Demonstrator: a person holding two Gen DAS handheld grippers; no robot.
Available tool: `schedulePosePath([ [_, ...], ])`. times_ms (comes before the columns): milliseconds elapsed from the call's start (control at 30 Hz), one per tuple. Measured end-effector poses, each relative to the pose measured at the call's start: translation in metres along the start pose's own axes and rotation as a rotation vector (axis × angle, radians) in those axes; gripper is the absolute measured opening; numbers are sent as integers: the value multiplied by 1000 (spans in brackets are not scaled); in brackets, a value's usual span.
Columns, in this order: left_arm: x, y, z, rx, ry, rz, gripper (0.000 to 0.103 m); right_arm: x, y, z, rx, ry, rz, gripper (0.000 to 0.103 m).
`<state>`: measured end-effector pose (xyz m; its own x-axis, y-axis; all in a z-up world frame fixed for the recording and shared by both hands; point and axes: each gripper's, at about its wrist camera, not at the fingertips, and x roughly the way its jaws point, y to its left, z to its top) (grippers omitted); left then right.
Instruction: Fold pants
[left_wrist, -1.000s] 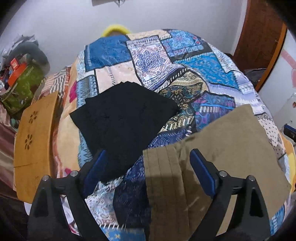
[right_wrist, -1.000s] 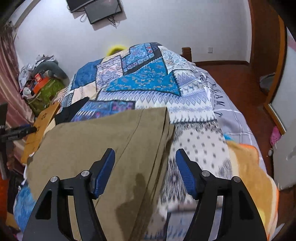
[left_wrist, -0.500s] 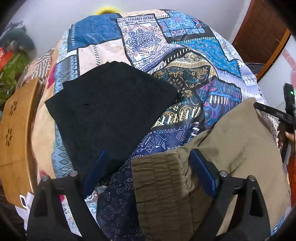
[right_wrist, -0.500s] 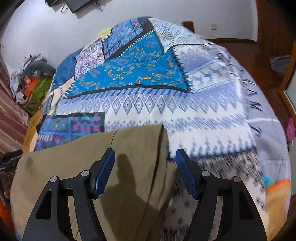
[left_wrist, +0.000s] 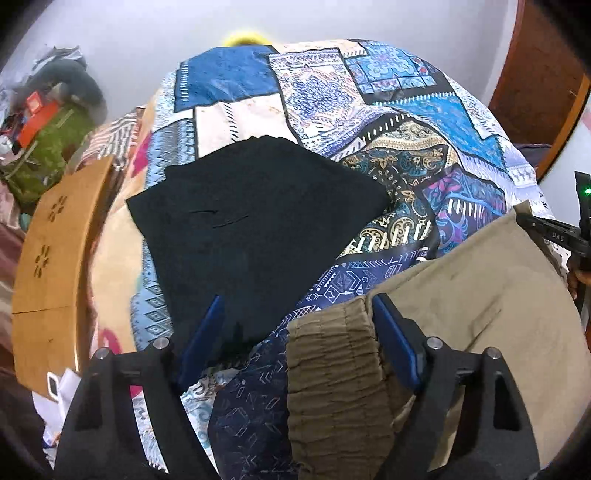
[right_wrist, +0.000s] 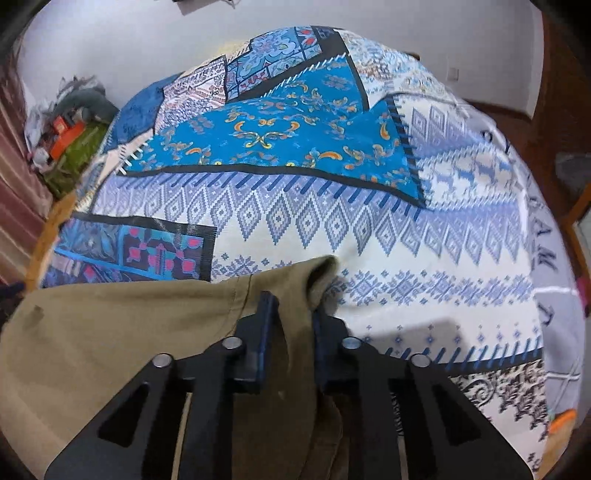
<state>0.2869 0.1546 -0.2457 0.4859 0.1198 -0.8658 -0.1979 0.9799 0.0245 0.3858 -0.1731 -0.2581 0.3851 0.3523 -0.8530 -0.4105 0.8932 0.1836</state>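
The olive-green pants (left_wrist: 480, 314) lie on the patchwork bedspread (left_wrist: 406, 147). Their gathered waistband (left_wrist: 332, 354) lies between the open jaws of my left gripper (left_wrist: 295, 317), which stands over it. In the right wrist view my right gripper (right_wrist: 290, 310) is shut on the folded edge of the pants (right_wrist: 122, 332), with fabric bunched up between the blue pads (right_wrist: 266, 325). The right gripper also shows at the right edge of the left wrist view (left_wrist: 554, 236).
A folded black garment (left_wrist: 251, 218) lies on the bed beyond the left gripper. A wooden tray table (left_wrist: 51, 258) stands at the bed's left side, with a green bag and clutter (left_wrist: 44, 140) behind it. A wooden door (left_wrist: 535, 74) is at the right.
My right gripper has closed on the pants' edge; it was open half a second ago. The left gripper stays open over the waistband, which has bunched up.
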Motion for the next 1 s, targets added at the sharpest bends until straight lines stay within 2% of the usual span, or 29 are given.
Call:
schedulePosePath([
  [100,-10,-2,1,12,-15,28,82,-1,-11,3,59,18,7,12],
  [200,-33,2,2,15,-71,82,82,-17,-14,4,55,23,-62,15],
  [300,-49,10,5,-6,-89,40,84,-42,-8,3,13,7,-87,18],
  [467,-67,10,10,-30,-83,-85,87,-88,18,-6,0,-45,23,36],
  [567,-71,-3,12,-10,-68,-133,88,-102,46,-13,-36,-37,100,42],
  [733,-74,-31,14,65,-65,-139,88,-111,98,-20,-97,-35,213,55],
  [833,-67,-43,15,92,-47,-164,95,-103,119,-20,-138,-25,236,65],
  [900,-53,-51,14,110,-12,-164,95,-89,133,-21,-180,10,234,71],
  [1000,-30,-61,7,166,48,-125,95,-63,142,-28,-202,120,227,72],
])
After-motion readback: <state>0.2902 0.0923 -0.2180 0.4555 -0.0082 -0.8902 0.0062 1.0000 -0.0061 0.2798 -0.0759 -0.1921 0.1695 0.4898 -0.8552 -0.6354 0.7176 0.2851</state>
